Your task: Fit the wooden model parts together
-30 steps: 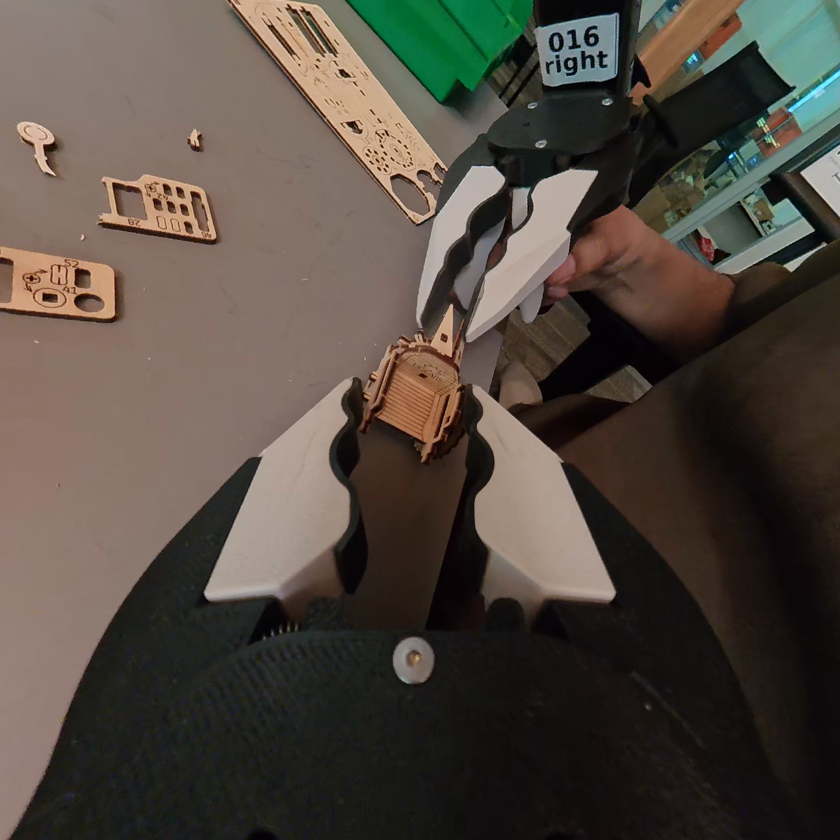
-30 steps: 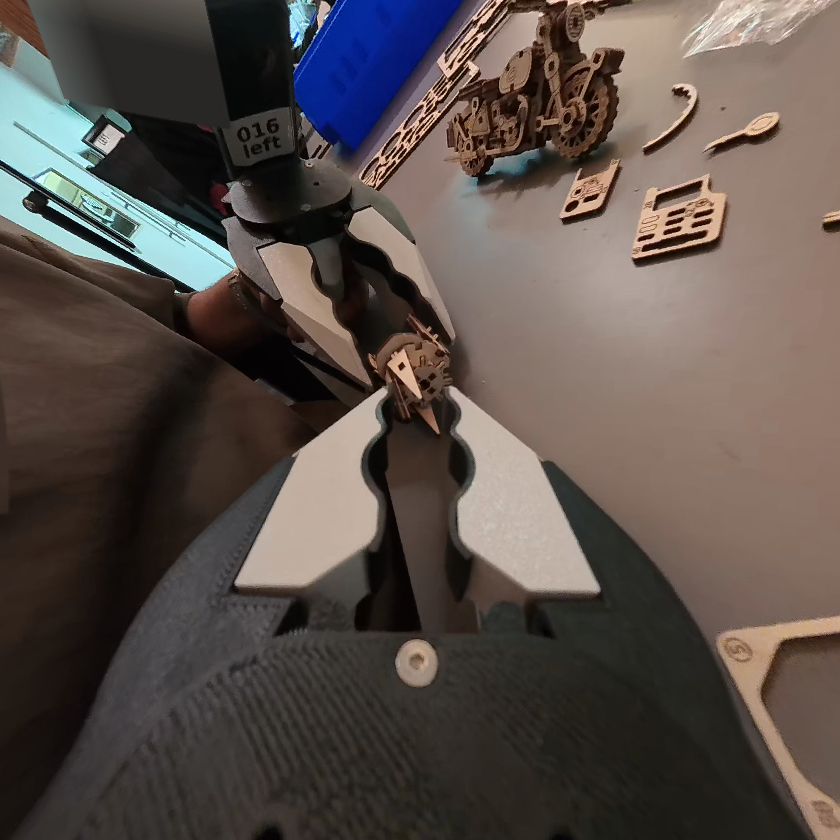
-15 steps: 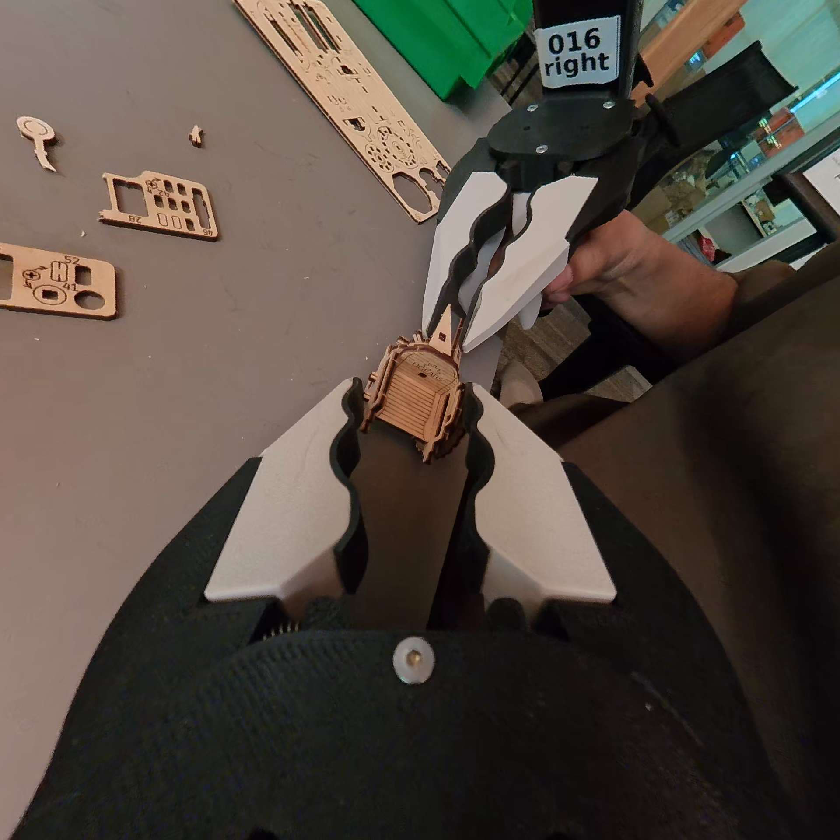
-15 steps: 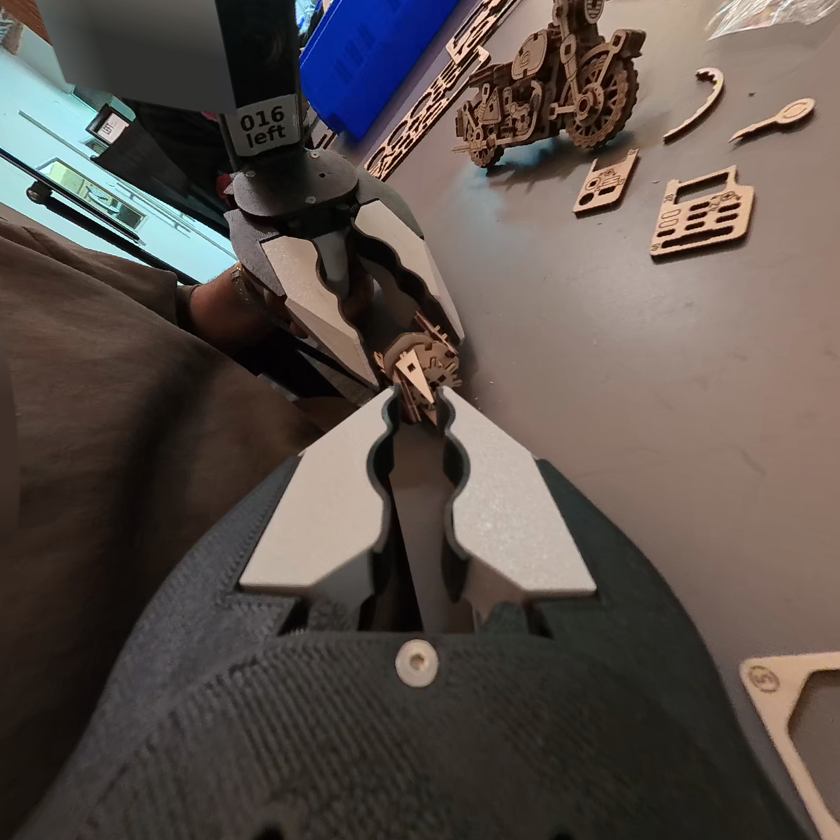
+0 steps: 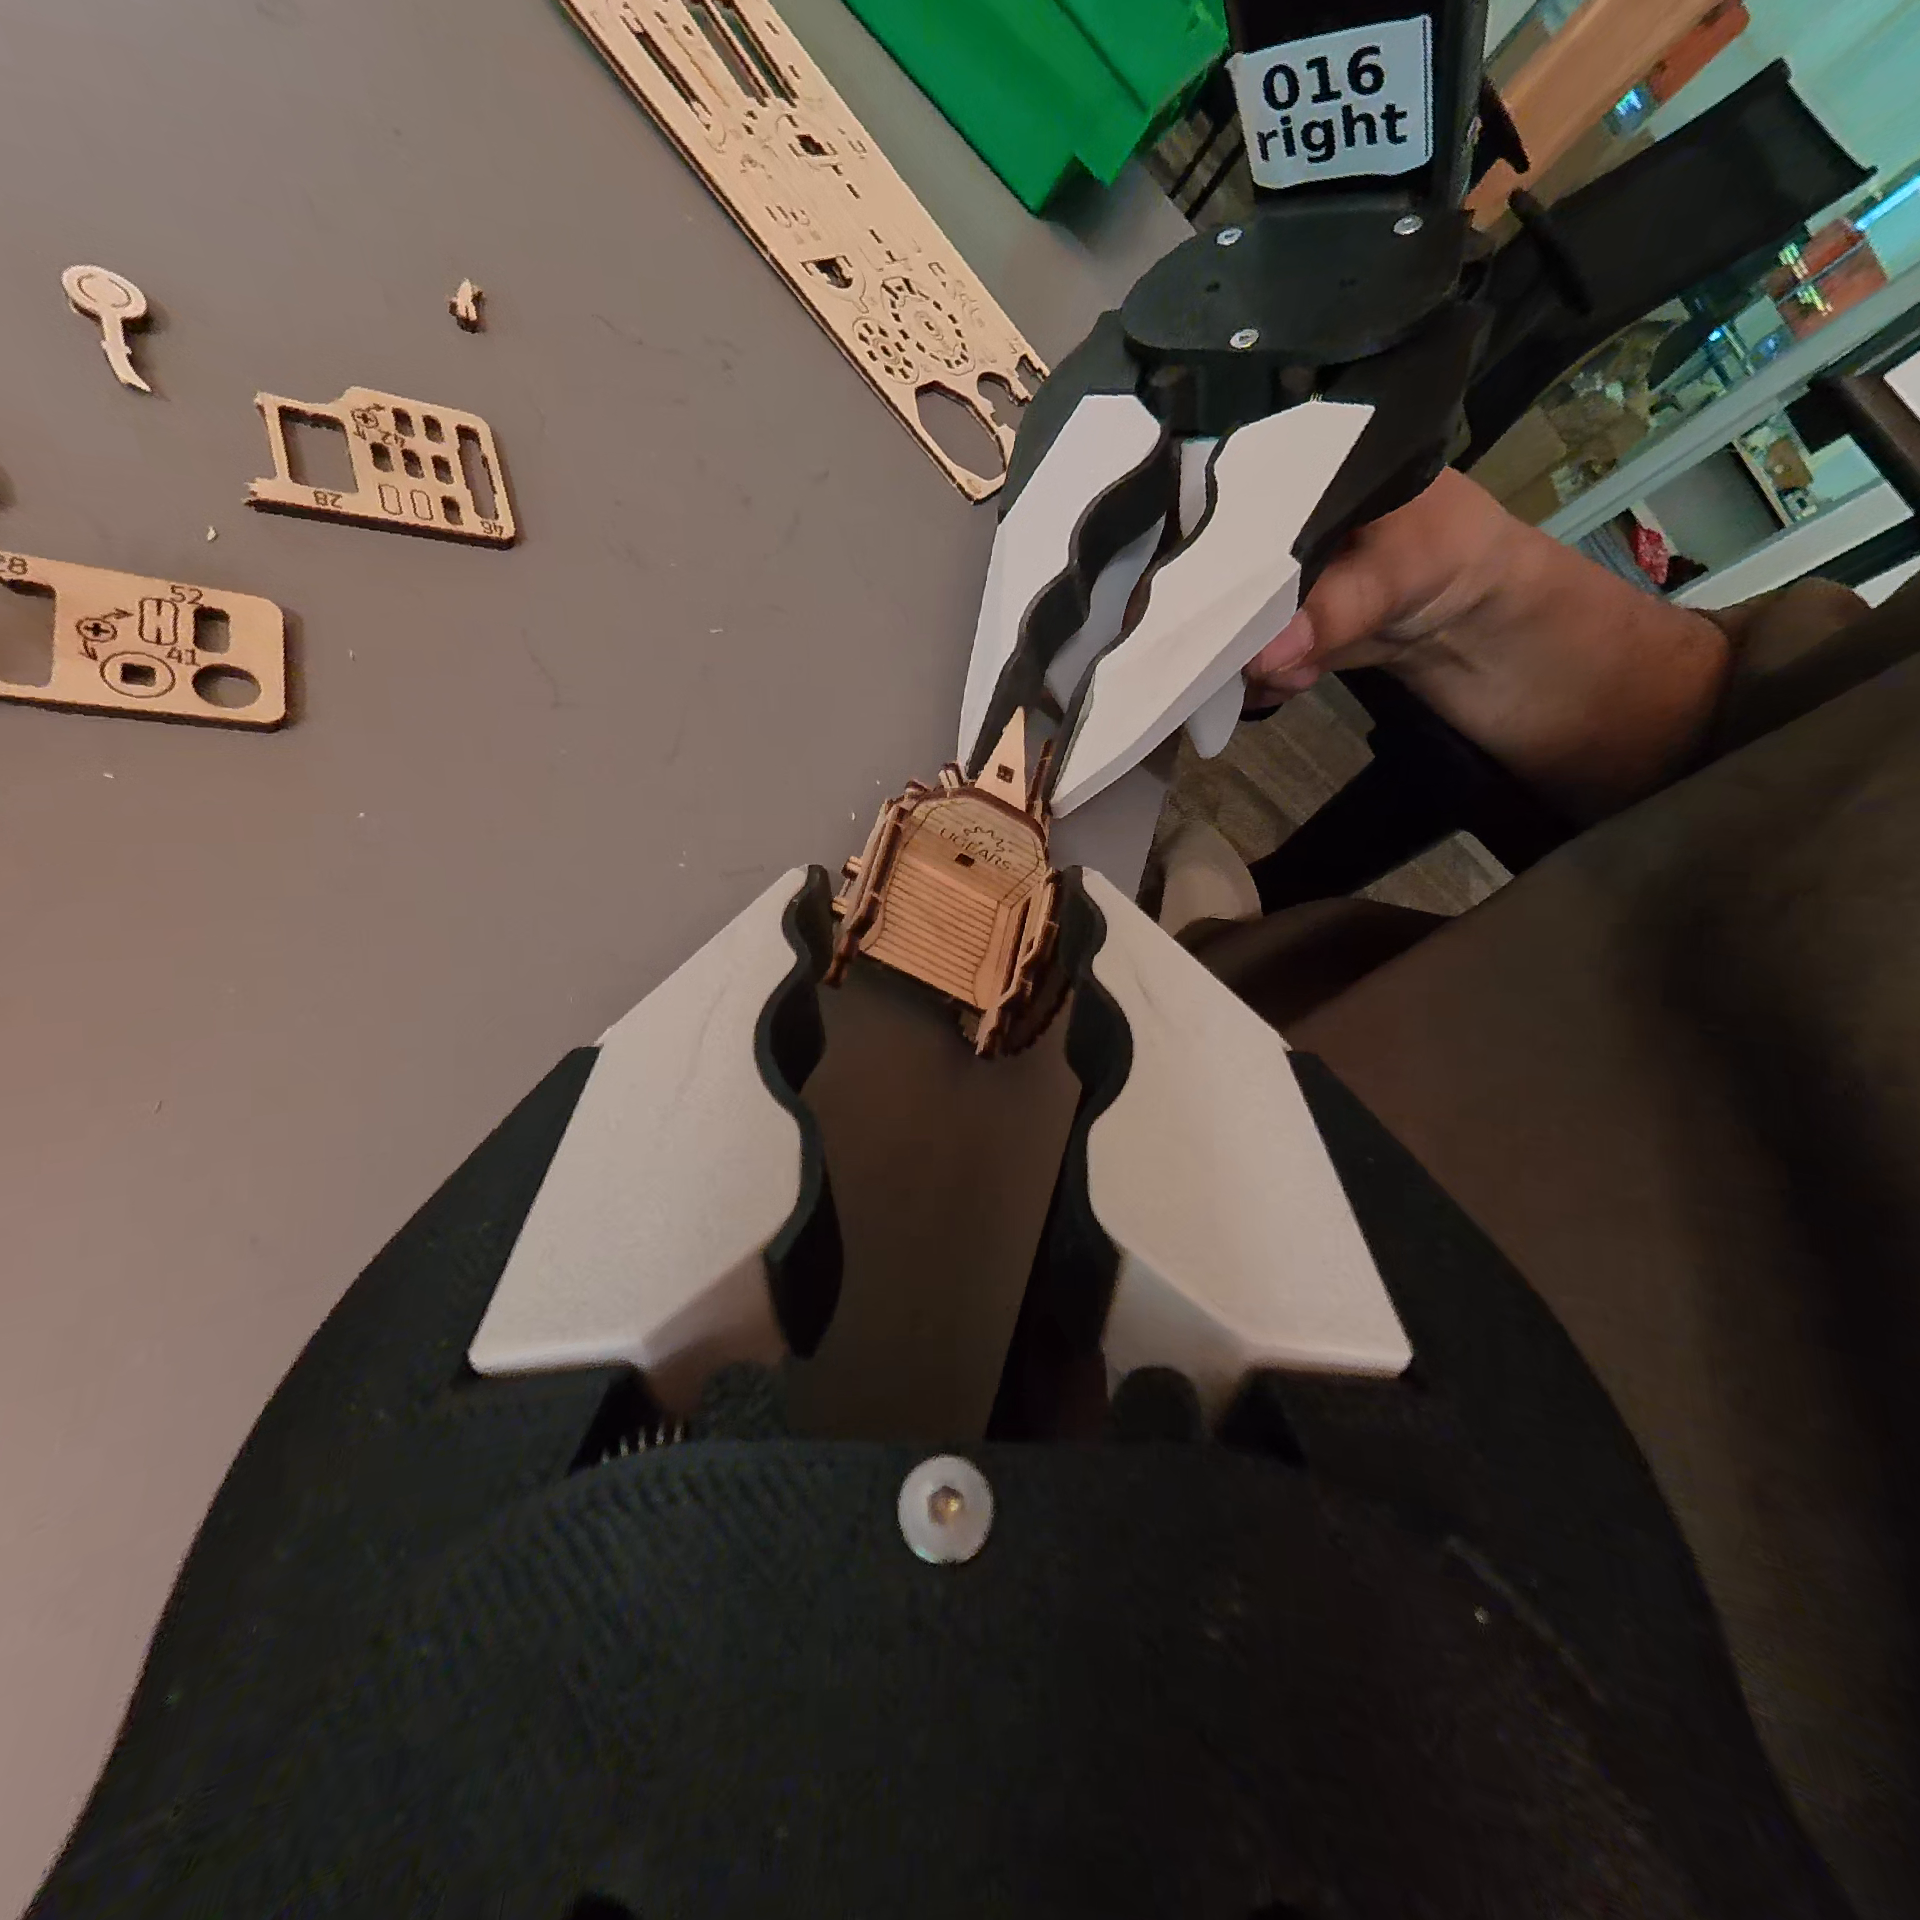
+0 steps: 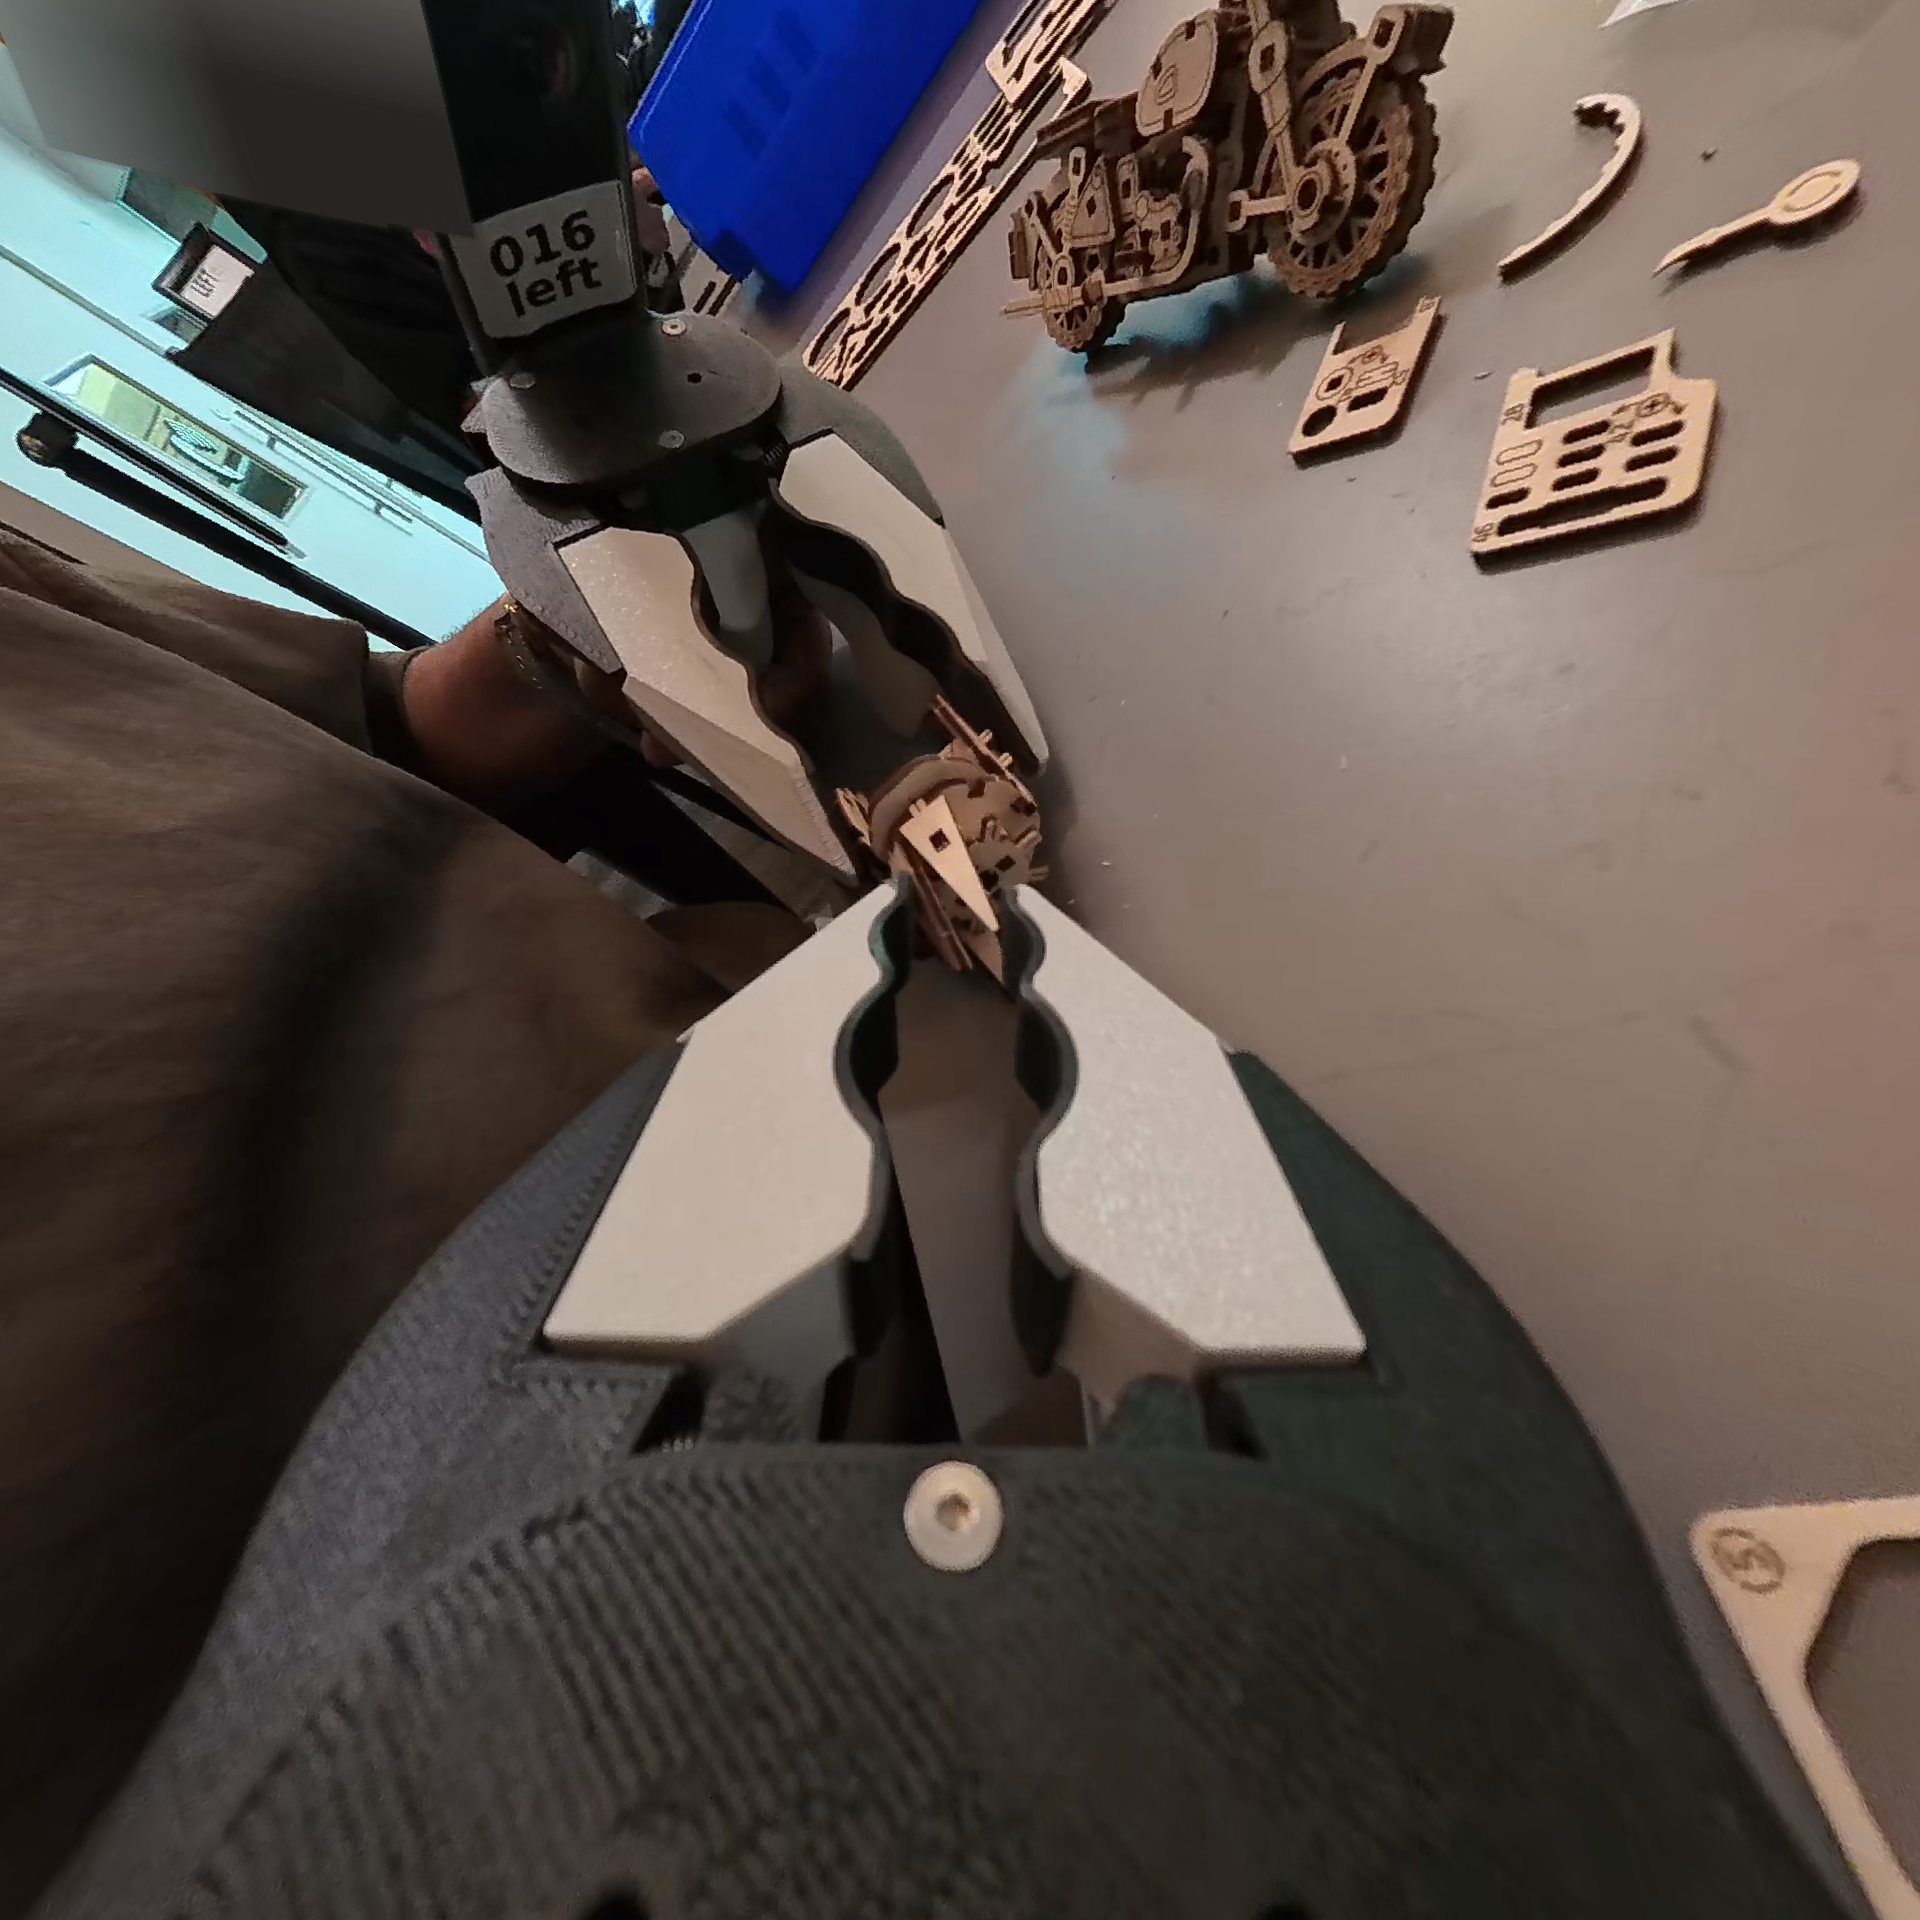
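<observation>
Two hand-held grippers meet at frame centre: my left hand-held gripper (image 5: 948,914) clamps the wooden subassembly (image 5: 951,906). My right hand-held gripper (image 6: 956,925), closed on the pointed wedge (image 6: 954,868), aligns its long axis toward that subassembly.

A white printed label (image 5: 1330,104) sits on the right gripper (image 5: 1023,758) at upper right, a second label (image 6: 551,265) on the left gripper (image 6: 935,831) at upper left, and engraved marks dot the wooden offcuts (image 5: 384,473).
</observation>
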Motion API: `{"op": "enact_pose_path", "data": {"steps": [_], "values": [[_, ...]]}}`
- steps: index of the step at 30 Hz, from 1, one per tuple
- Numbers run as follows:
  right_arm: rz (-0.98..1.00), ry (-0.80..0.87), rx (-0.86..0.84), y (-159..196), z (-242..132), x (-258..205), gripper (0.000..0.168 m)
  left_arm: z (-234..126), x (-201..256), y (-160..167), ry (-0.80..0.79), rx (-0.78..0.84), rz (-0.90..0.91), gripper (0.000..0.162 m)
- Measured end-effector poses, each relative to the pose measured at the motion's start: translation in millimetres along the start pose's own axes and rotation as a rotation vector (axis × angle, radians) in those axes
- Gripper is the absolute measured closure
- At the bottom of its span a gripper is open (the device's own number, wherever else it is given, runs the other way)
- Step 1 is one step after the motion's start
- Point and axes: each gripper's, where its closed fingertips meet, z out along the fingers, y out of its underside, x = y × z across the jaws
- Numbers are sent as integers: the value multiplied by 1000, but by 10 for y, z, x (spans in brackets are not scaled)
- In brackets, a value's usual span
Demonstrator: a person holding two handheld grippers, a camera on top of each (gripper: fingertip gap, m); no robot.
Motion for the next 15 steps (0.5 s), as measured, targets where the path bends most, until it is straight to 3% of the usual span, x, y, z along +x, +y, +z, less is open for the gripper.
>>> {"op": "enact_pose_path", "data": {"steps": [8,15], "values": [[-45,-9,83,-120,-87,-66,141,-10,19,-3,13,6,-1,119],[-321,58,127,-238,-114,-212,139,-13,18,-4,21,8,-13,119]]}}
